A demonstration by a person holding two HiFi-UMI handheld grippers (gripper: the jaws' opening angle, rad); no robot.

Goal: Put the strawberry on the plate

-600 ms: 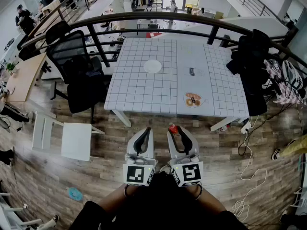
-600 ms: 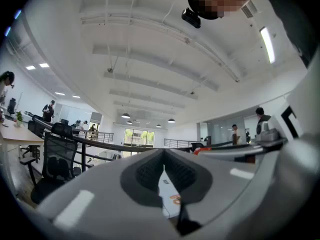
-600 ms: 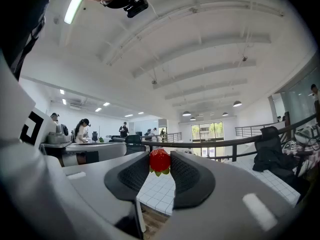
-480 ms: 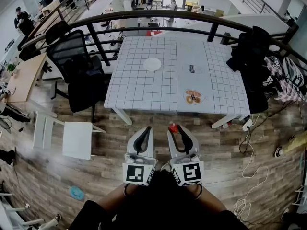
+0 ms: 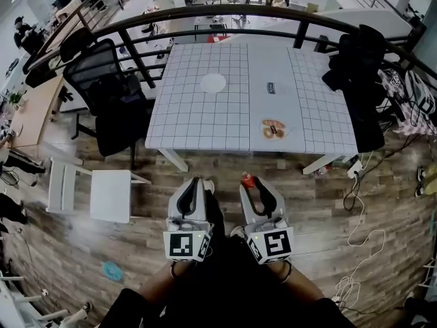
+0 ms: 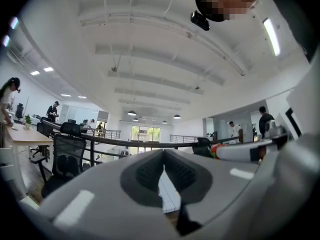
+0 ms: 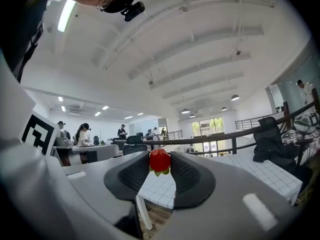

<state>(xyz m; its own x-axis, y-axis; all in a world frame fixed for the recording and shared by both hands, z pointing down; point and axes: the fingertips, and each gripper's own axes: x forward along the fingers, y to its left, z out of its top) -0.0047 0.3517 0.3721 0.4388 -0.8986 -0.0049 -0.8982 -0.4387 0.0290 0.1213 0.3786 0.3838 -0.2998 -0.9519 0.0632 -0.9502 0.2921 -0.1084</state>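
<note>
A red strawberry (image 7: 160, 160) with green leaves sits pinched between the tips of my right gripper (image 7: 160, 165); in the head view the strawberry (image 5: 247, 180) shows at the tips of the right gripper (image 5: 250, 183), over the wooden floor short of the table. My left gripper (image 5: 197, 182) hangs beside it, its jaws shut on nothing; its fingertips (image 6: 161, 156) meet. A small white plate (image 5: 213, 83) lies on the far left part of the grid-patterned table (image 5: 198, 125), well ahead of both grippers.
A patterned plate holding food (image 5: 273, 129) and a small card (image 5: 271, 87) lie on the table's right half. Black office chairs (image 5: 102, 80) stand at left, a clothes-draped chair (image 5: 358, 80) at right. A black railing (image 5: 205, 16) runs behind. A white stool (image 5: 113, 195) and floor cables (image 5: 355, 224) lie nearby.
The table has come slightly nearer in the head view. The left gripper has shifted a little left, widening the gap between the grippers. The strawberry stays held.
</note>
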